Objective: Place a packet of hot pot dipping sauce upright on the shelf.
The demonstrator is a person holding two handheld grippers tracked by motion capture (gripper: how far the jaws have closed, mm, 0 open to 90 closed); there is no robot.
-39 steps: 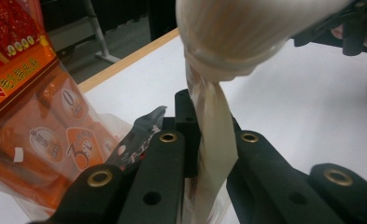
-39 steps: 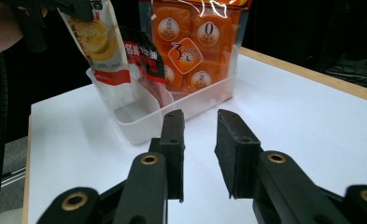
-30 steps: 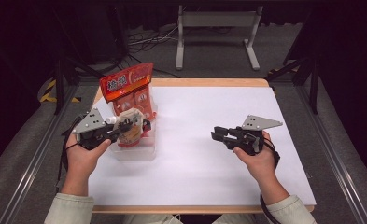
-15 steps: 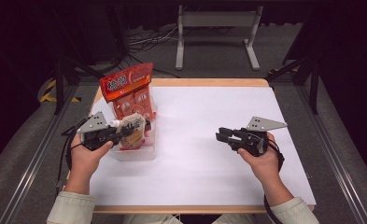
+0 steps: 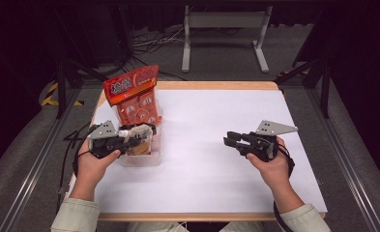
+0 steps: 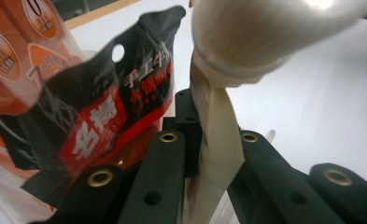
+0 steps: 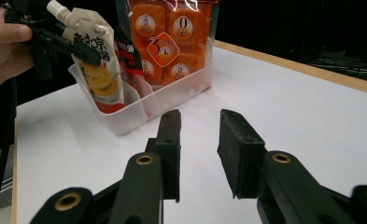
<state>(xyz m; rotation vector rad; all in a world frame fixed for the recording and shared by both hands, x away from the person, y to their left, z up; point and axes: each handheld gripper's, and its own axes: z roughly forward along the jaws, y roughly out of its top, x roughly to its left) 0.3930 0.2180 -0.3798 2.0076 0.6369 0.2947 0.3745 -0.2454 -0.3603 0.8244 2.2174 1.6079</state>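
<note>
My left gripper is shut on a cream spout pouch with a yellow picture and a red bottom. It holds the pouch upright by the neck, its lower end inside a clear plastic bin. In the left gripper view the jaws pinch the pouch's neck below the white cap. The right gripper view shows the pouch hanging in the bin from the left gripper. My right gripper hovers over the table's right half, open, with nothing between its pads.
A tall orange snack bag stands at the bin's far end. A black and red packet leans between it and the pouch. White paper covers the table, bare wood at its far edge. Metal frames stand behind.
My left gripper has come down a little with the pouch, lowering it into the bin. The right gripper has stayed where it was.
</note>
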